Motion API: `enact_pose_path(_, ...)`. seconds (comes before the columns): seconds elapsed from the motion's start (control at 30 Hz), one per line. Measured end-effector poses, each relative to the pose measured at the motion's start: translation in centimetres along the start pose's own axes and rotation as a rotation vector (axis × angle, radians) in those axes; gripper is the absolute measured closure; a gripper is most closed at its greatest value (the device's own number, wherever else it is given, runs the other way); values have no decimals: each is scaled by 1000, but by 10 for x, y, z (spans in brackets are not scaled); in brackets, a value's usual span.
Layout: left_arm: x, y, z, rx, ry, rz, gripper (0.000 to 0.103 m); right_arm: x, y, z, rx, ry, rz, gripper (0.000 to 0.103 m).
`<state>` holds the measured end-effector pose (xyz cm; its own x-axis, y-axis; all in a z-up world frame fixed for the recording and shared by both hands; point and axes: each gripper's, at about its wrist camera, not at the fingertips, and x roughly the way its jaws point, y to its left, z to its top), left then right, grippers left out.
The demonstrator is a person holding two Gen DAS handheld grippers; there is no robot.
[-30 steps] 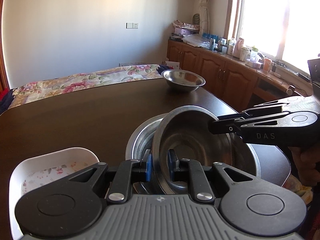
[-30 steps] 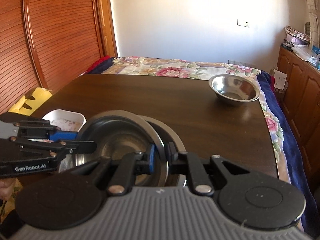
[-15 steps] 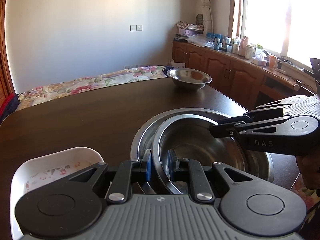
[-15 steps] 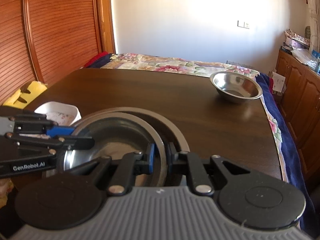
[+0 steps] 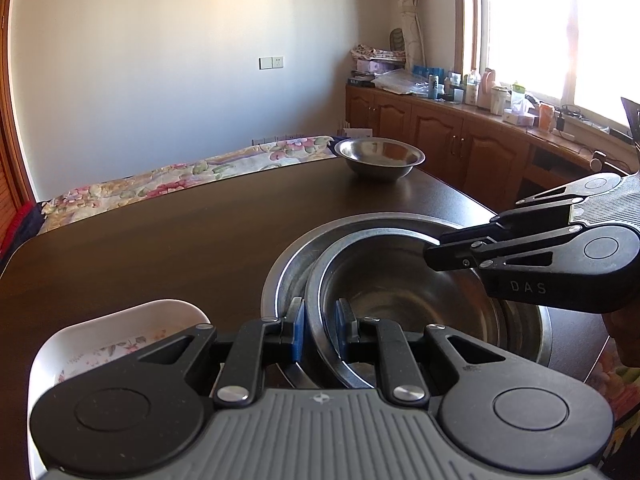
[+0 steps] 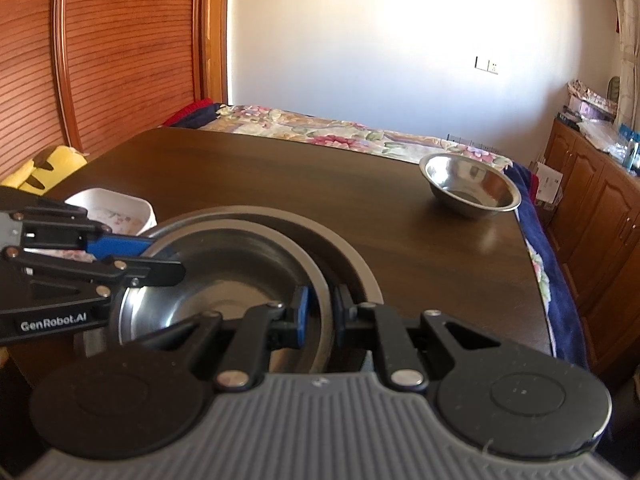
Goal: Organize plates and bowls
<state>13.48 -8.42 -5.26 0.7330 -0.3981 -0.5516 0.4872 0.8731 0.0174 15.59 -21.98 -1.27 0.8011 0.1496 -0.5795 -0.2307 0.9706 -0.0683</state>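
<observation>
- Compared with a second ago: inner steel bowl (image 5: pixel 404 292) tipped steeply up on edge then, now lowered almost flat inside the larger steel basin (image 5: pixel 532 328), only slightly tilted.
- Half a second ago: already down in the basin, a touch more tilted than now.
- Left gripper (image 5: pixel 320 326) clamped on the near rim of the inner bowl, blue pads pressed either side of the rim, same grip as in the earlier frames.
- Right gripper (image 6: pixel 320 312) likewise clamped on the bowl's rim at the opposite side; seen from the left wrist view as black fingers (image 5: pixel 452 250) biting the far right rim.
- Unchanged since then: small steel bowl (image 5: pixel 380 158) standing alone at the far corner of the dark wooden table (image 5: pixel 160 240), well apart from the nested pair.
- Unchanged too: white floral dish (image 5: pixel 100 344) at the near left of the table, just beside the basin.
- Count of steel vessels: three, namely one basin, one bowl held within it, one small bowl far off.
- Count of white dishes: one.
- Count of grippers: two, both closed on the same bowl.
- Part of a hand (image 5: pixel 624 332) visible under the right gripper at the frame's right edge.
- Behind the table: flowered bedspread (image 6: pixel 320 128), wooden cabinets (image 5: pixel 460 140) with bottles and clutter on top under the window.
</observation>
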Motion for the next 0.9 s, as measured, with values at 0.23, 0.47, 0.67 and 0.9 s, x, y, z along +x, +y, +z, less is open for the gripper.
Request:
enact_pose_path(0.23, -1, 2, -1, -3, -3, 1, 85, 0, 2, 2, -27, 8, -16, 89)
enact_pose_path(0.47, -1, 2, 2, -6, -8, 4, 85, -1, 1, 3, -33, 15, -21, 92)
enact_pose_path(0.67, -2, 3, 4, -5, -13, 6, 85, -2, -3, 1, -8, 0, -9, 93)
enact_pose_path(0.9, -4, 3, 3, -7, -15, 6, 85, -10, -14, -5, 46, -43, 6, 93)
